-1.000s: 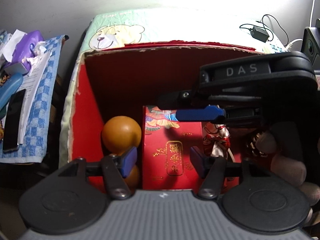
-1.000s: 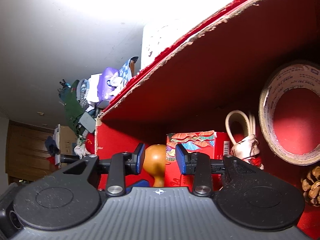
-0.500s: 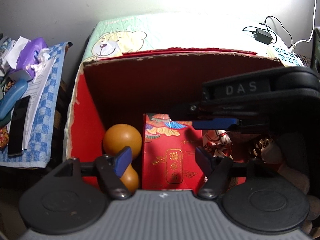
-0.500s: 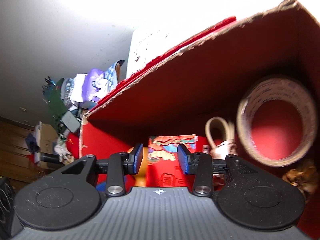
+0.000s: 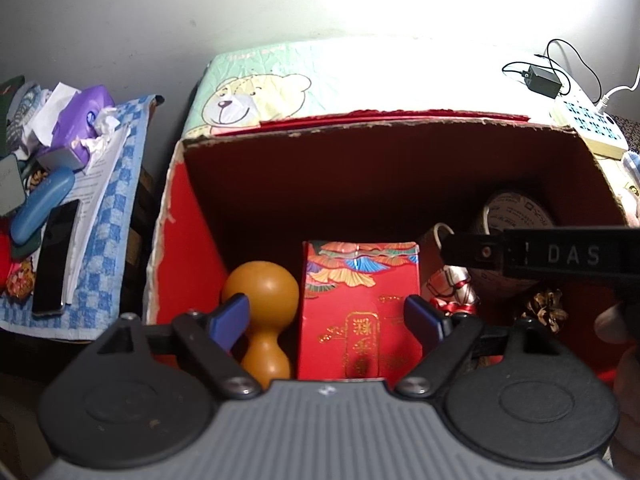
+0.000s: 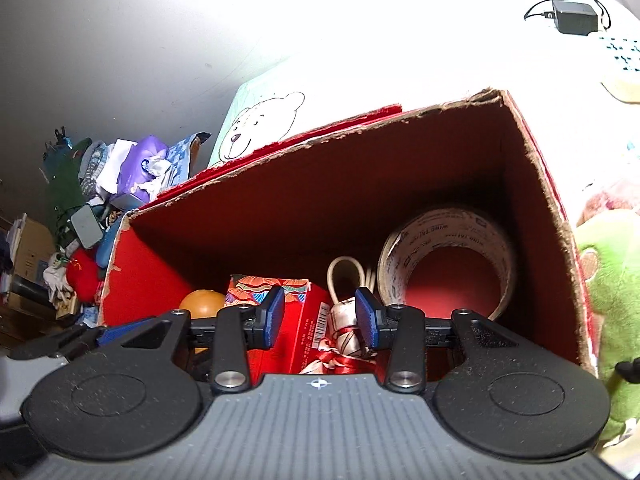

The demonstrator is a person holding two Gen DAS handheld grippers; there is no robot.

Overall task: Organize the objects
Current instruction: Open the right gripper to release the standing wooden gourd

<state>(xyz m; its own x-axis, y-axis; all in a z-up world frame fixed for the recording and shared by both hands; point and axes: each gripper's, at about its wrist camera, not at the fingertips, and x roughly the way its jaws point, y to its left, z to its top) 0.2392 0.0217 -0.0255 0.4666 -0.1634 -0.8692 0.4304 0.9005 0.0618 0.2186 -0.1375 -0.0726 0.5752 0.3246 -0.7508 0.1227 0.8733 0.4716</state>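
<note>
Grippers are poised above an open red cardboard box (image 5: 192, 216) already packed with a gourd (image 5: 260, 292), a red gift box (image 5: 360, 304), a ribboned bundle (image 6: 348, 328) and a tape roll (image 6: 452, 248). Left gripper (image 5: 326, 318), jaws just widened and empty, frames the gift box; right gripper (image 6: 320, 314), half open, holds nothing. Any lift is best made straight up, clear of the walls.

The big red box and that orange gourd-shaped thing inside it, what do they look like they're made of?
The big red box looks like cardboard: its top edges are torn and fuzzy, showing brown fibre under a matte red surface. The orange gourd-shaped thing has a smooth, even, slightly satin skin with soft highlights; it could be a dried gourd, polished wood or plastic, and the pictures do not settle which.
</note>
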